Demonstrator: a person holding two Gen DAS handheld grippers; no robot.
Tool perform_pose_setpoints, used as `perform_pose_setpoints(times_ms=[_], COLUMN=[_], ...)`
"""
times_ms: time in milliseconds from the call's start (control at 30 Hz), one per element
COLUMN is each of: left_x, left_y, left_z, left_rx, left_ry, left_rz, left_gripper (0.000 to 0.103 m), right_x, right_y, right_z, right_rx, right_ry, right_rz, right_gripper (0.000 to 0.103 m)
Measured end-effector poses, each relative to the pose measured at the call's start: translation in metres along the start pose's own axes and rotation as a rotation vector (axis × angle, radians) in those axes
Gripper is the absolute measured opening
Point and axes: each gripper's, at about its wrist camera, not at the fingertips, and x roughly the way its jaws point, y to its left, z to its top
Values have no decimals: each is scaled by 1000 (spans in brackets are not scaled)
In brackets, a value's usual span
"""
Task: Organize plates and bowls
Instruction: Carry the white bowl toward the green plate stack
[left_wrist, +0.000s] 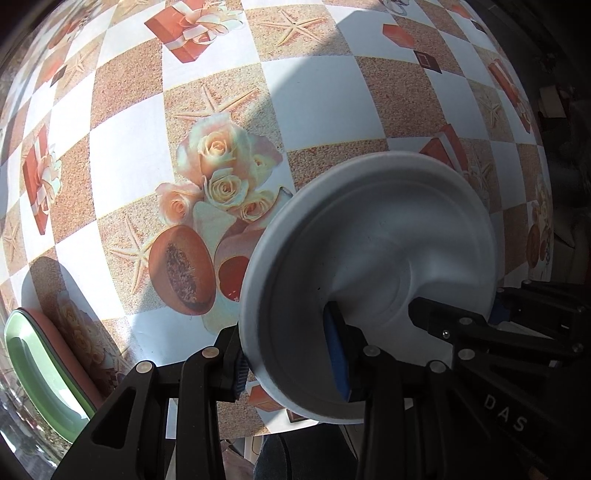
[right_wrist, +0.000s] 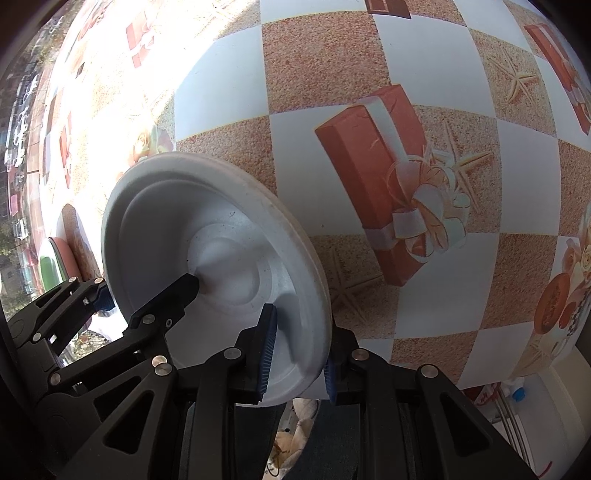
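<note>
White plate, round, matte, pinched by both grippers.

Left hand-held gripper and right hand-held gripper, both clamped.

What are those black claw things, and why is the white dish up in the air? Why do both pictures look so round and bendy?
The black claws are two hand-held grabbers. A person holds one in each hand, and each has two fingers with blue pads.

Each grabber carries a small camera that looks along its fingers. One picture is from the left gripper, the other from the right gripper. The lens sees very wide, so straight lines look bent.

Both grabbers pinch the rim of the same white dish, one on each side, so it is held tilted above the table. In each picture you can see the other grabber too.

The table has a checked cloth printed with roses, starfish and gift boxes. Those are only pictures. At the table's edge lies a green plate on something orange.
</note>
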Motion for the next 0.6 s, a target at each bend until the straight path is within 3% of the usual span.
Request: perform_pose_setpoints(times_ms=[600], left_x=[0], left_y=[3], left_z=[0], left_rx=[-3], left_ry=[19], left_rz=[-8], left_gripper=[40], right_x=[2], right_y=[5], right_z=[-3], right_rx=[-3], right_ry=[26], right_rz=[-5], right_gripper=[24])
